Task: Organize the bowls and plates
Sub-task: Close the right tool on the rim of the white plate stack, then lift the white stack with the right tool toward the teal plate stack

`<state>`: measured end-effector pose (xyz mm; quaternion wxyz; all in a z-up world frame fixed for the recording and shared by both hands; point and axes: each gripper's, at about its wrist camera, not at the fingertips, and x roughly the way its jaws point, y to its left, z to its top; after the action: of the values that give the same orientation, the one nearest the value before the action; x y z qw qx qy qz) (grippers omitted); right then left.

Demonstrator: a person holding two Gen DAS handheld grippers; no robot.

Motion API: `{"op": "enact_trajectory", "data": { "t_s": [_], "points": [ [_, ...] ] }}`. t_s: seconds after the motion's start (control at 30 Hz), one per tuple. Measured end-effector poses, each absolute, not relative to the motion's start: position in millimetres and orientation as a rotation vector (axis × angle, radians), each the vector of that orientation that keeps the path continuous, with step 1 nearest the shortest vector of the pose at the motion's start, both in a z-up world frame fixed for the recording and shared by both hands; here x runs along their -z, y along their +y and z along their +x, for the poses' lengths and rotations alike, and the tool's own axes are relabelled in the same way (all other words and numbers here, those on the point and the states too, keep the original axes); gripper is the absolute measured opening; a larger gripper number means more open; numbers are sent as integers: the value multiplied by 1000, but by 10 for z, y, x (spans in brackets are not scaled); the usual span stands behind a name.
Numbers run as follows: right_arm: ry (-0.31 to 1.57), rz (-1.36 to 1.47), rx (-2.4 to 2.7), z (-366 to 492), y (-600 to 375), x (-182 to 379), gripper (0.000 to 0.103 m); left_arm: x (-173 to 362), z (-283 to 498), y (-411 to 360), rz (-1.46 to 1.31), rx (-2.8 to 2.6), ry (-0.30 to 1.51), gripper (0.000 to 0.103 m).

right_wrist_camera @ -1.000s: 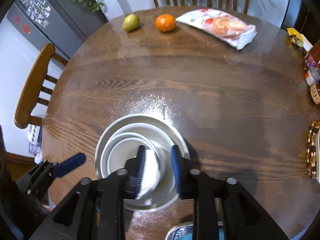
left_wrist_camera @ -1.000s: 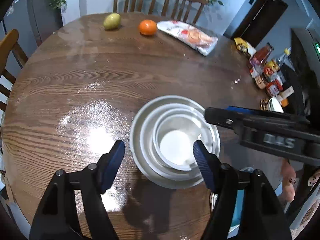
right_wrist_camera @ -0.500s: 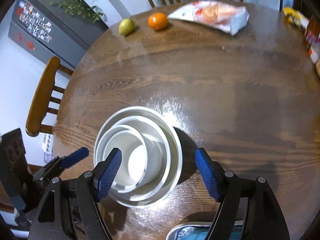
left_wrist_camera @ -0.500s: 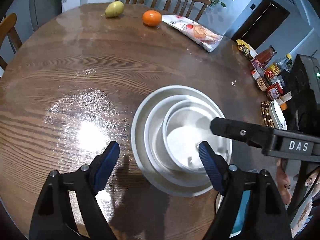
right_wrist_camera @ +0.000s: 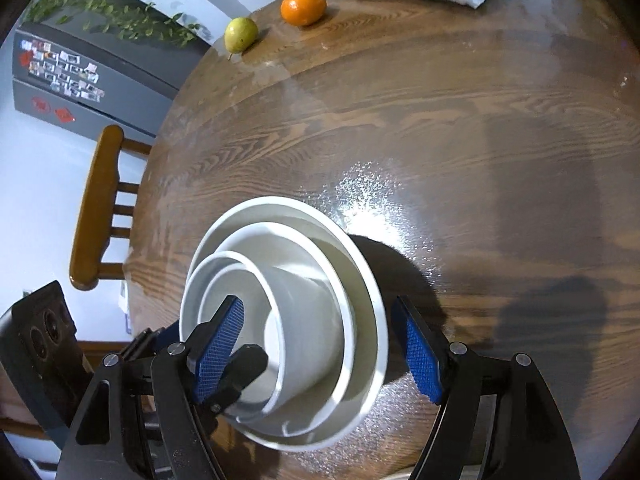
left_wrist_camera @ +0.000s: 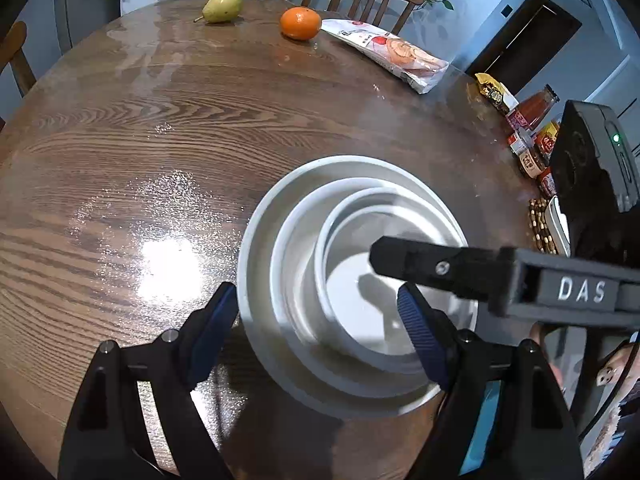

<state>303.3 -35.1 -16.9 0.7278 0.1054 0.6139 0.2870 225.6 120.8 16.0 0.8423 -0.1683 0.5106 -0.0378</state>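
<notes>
Round, dark-brown wood-grain table (left_wrist_camera: 168, 120) fills both views, with wooden chairs at its far edge. At the upper left of the left wrist view we see a yellow-green pear (left_wrist_camera: 222, 6), to its right an orange tangerine (left_wrist_camera: 300, 23), then a white printed snack bag (left_wrist_camera: 390, 54), and at the right edge a cluster of small sauce bottles and jars (left_wrist_camera: 532, 136).

Lower centre sits the stack of nested white ceramic bowls and plates (left_wrist_camera: 280, 280): a wide plate at the bottom, a smaller dish inside it, and a deep bowl innermost. Our left gripper (left_wrist_camera: 320, 332) stands apart with blue pads; its left finger is just outside the wide plate's left rim, its right finger lies over the inner bowl, so the stack's left side sits between the fingers, and we cannot tell whether a pad touches it. From the right, a black finger of our right gripper reaches over the inner bowl.

From the right wrist view, the stack (right_wrist_camera: 360, 280) lies at lower centre-left. Our right gripper (right_wrist_camera: 320, 352) is also spread wide: its left finger is over the inner bowl, its right finger outside the wide plate's right rim, clear of it. Nothing is clamped.
</notes>
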Motion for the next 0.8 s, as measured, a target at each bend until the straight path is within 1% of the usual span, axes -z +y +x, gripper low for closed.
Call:
{"op": "enact_trajectory", "data": {
  "t_s": [0.37,0.5,0.7,0.8],
  "points": [
    [1364,248,-651,3020,-313,266,77,-81,2313,1162,-431,115,1100,80],
    [1373,270,-661,3015,-304,299,71,-81,2325,1140,-446,116,1096,79],
    [1361,275,-649,3009,-326,308,68,-95,2306,1115,-440,98,1087,79],
    [1354,281,-641,2999,-322,305,67,-105,2299,1103,-432,82,1089,75]
  ]
}}
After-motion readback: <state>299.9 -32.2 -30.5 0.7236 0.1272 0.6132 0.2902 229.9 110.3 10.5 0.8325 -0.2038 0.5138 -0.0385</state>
